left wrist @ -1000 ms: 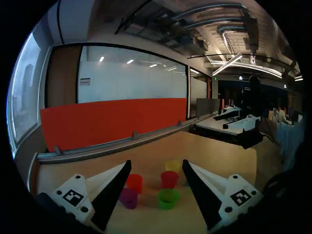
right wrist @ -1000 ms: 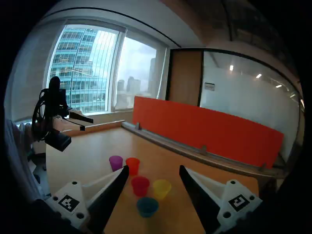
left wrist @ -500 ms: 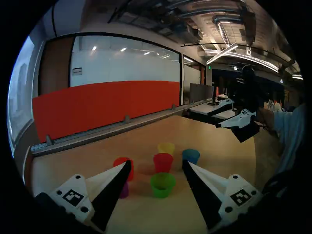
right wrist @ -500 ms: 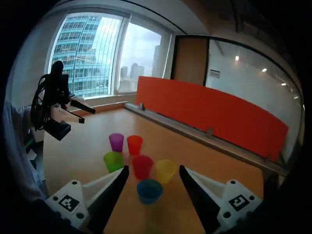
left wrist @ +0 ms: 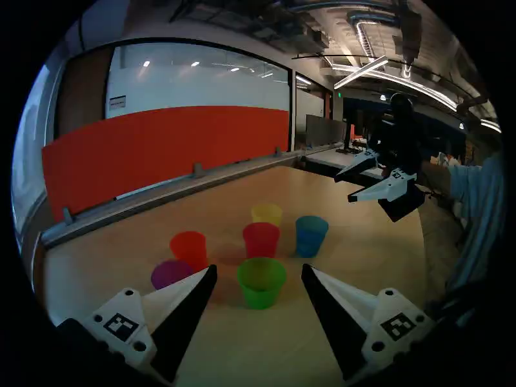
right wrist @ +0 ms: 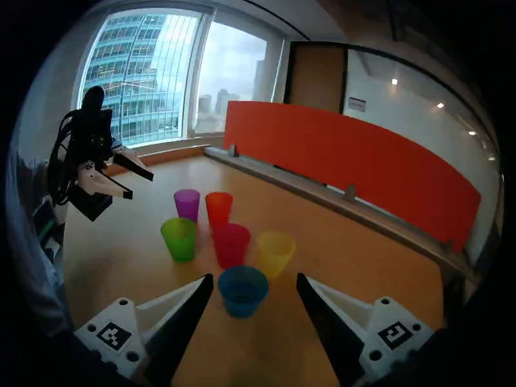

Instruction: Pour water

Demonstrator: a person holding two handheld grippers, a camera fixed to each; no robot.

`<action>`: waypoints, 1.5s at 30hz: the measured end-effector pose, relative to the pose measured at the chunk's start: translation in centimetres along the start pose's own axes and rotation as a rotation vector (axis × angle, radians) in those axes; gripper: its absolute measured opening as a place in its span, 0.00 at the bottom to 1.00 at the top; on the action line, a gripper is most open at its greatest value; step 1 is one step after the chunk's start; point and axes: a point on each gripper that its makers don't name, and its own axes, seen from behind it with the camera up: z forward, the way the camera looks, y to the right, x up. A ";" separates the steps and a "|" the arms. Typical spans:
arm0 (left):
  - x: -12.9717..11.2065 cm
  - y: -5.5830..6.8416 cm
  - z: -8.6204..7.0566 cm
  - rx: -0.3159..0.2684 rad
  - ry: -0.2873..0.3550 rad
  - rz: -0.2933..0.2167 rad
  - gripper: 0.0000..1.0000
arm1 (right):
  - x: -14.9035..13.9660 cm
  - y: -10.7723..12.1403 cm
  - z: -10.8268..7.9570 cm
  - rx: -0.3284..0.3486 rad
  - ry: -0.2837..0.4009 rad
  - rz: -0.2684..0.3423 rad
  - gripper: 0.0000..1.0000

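Pouring is judged not yet begun: no cup is held, none is tilted, and no water can be made out in any of them. What is left is the whole task: a cup to be grasped, lifted and tipped over another.

Six cups are stood upright in a loose cluster on the worktop (left wrist: 374,258), well away from its far edge, along which an orange partition (left wrist: 161,148) is run. The green cup (left wrist: 261,282) is seen just ahead of the left claw (left wrist: 258,267), between its fingers and untouched. Behind it are set the red cup (left wrist: 261,238) and the yellow cup (left wrist: 267,214), with the orange cup (left wrist: 188,248) and purple cup (left wrist: 171,273) toward one side. The blue cup (right wrist: 243,291) is found just ahead of the right claw (right wrist: 253,277).

Both claws are spread wide and nothing is gripped by either.

The cups appear to be moulded of thin, smooth, slightly translucent plastic, tapered from a wide round rim to a narrower base; they are likely to be light and easily squeezed or tipped. The worktop is finished in a pale, smooth wood-look surface. Each claw is built of white bodies marked with square printed tags, and the fingers are faced in black wedges narrowed to points.
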 end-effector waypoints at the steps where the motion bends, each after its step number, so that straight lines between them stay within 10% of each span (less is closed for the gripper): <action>1: -0.4 0.1 0.2 -0.002 -0.007 0.002 0.98 | -0.3 0.0 0.2 0.003 -0.005 -0.001 1.00; 23: -7.5 0.4 4.1 -0.029 -0.191 0.051 0.98 | -5.4 -1.0 3.6 0.042 -0.097 -0.028 1.00; 45: -8.1 0.6 7.9 -0.076 -0.270 0.099 0.98 | -7.1 -1.4 7.3 0.080 -0.157 -0.036 1.00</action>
